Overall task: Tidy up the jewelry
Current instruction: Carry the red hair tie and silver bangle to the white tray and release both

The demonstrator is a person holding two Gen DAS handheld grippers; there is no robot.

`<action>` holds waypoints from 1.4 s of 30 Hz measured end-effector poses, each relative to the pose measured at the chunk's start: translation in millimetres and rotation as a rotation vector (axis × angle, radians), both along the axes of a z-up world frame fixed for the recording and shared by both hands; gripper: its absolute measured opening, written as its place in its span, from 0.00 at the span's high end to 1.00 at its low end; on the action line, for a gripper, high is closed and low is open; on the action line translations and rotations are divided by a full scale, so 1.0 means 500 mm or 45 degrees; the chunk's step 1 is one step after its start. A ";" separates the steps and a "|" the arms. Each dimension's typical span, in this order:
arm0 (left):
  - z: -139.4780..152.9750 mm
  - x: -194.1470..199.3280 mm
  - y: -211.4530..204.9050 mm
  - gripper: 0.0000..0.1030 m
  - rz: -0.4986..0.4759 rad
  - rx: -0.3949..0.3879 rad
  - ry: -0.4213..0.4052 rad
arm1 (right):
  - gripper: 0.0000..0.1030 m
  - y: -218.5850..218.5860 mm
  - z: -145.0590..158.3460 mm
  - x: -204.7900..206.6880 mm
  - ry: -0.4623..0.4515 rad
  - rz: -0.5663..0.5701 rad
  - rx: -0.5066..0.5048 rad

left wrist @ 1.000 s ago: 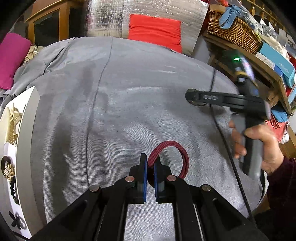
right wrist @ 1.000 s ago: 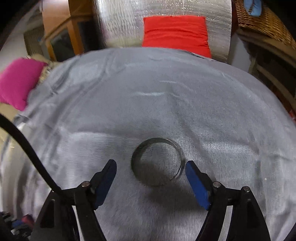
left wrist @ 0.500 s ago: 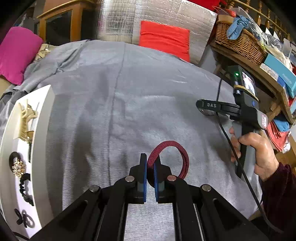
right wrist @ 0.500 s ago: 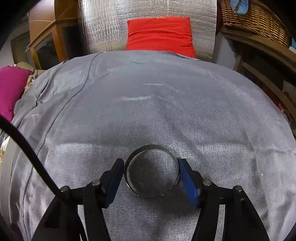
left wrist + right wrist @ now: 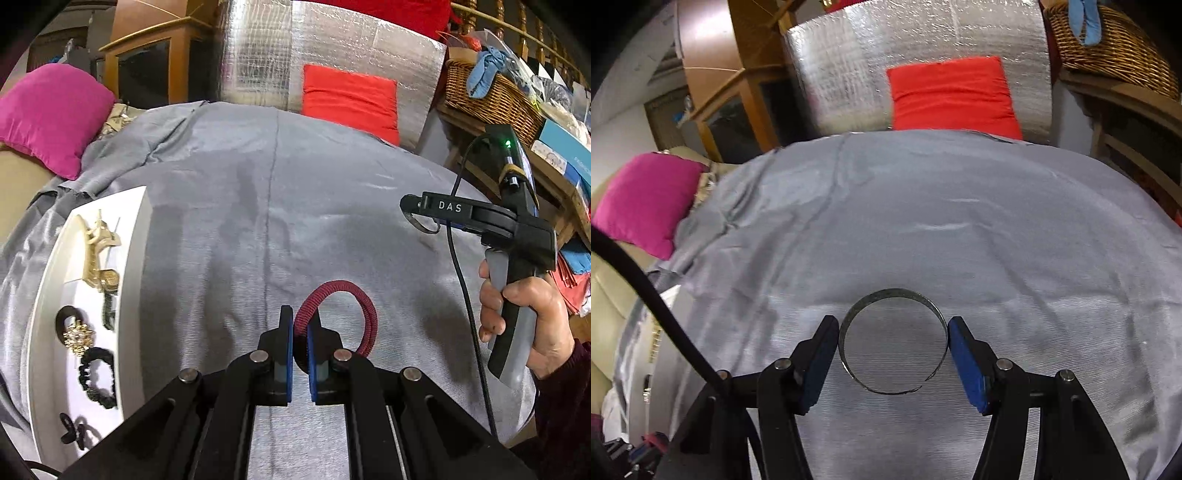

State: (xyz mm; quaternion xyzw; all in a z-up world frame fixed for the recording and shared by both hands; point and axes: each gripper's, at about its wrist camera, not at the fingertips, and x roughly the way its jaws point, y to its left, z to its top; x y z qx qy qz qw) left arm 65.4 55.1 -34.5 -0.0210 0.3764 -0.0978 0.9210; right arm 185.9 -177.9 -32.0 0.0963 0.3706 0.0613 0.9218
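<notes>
My left gripper (image 5: 300,321) is shut on a dark red hair tie (image 5: 364,306), whose loop arches up and to the right of the pads. In the right wrist view my right gripper (image 5: 892,325) has both blue pads pressed on the sides of a thin metal bangle (image 5: 892,293), held off the grey cloth (image 5: 960,240). The left wrist view shows that right gripper (image 5: 410,206) from the side at the right, in a person's hand (image 5: 524,314), with the bangle (image 5: 424,229) hanging at its tip. A white tray (image 5: 133,258) lies at the left.
On the tray rest a cream claw clip (image 5: 94,243), a jewelled hair tie (image 5: 77,334), a black scrunchie (image 5: 96,376) and a small black clip (image 5: 72,432). A pink cushion (image 5: 51,114), a red cushion (image 5: 351,99) and a wicker basket (image 5: 491,99) border the cloth.
The right jaws closed onto the bangle and lifted it off the cloth. The left gripper rose with the hair tie, and more of the tray came into its view.
</notes>
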 end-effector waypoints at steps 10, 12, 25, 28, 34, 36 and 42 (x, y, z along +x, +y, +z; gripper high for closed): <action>0.021 -0.045 0.059 0.94 0.099 0.009 -0.059 | 0.38 0.088 0.041 -0.052 -0.083 0.100 0.081; 0.026 -0.055 0.074 0.94 0.132 0.033 -0.085 | 0.38 0.107 0.051 -0.065 -0.105 0.135 0.098; 0.022 -0.083 0.228 0.94 0.326 0.040 -0.079 | 0.38 0.292 0.092 -0.140 -0.180 0.403 0.100; 0.018 -0.095 0.278 0.94 0.369 0.023 -0.071 | 0.38 0.342 0.103 -0.146 -0.188 0.463 0.093; -0.006 -0.104 0.362 0.94 0.464 -0.119 0.025 | 0.38 0.444 0.121 -0.167 -0.205 0.574 0.073; -0.010 -0.101 0.366 0.94 0.480 -0.103 0.041 | 0.38 0.466 0.117 -0.176 -0.191 0.602 0.087; -0.034 -0.100 0.398 0.94 0.507 -0.181 0.125 | 0.38 0.500 0.093 -0.183 -0.135 0.649 0.091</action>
